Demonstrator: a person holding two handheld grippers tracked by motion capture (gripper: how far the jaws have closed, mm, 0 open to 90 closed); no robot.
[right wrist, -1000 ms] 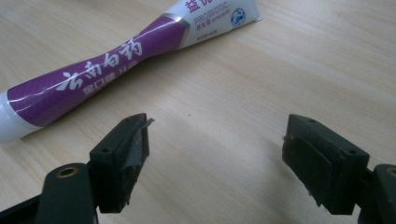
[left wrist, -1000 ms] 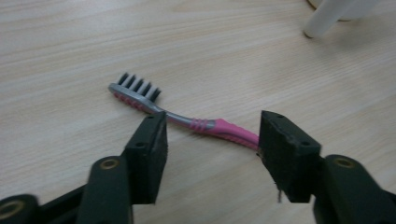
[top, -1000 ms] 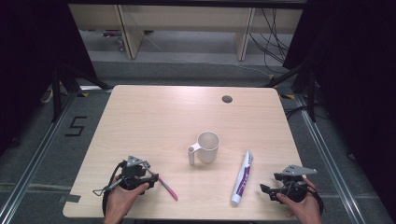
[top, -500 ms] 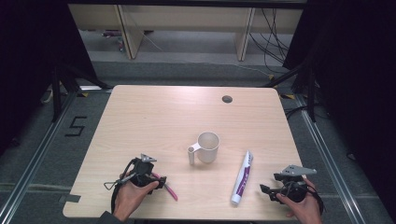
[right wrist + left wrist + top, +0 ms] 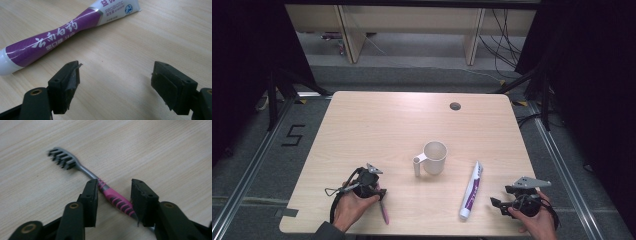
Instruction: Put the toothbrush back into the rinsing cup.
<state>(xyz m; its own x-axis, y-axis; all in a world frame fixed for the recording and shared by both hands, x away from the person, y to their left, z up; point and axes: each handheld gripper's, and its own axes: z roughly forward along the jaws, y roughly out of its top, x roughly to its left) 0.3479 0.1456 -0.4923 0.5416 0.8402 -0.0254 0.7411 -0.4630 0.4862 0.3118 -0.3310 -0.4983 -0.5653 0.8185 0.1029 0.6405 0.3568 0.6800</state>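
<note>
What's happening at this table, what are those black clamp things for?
A person holds a two-jaw gripper in each hand. The left gripper has come down around a pink and grey toothbrush lying on the wooden table; its jaws have just been closing, with the handle between them but not yet squeezed on both sides. The right gripper rests open near a purple and white toothpaste tube, touching nothing. A white mug stands in the middle, untouched.

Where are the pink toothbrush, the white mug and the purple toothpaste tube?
pink and grey toothbrush (image 5: 113, 196), left gripper view, handle.
white ceramic mug (image 5: 435, 159), high view, outer wall.
purple and white toothpaste tube (image 5: 53, 37), right gripper view, purple middle.
</note>
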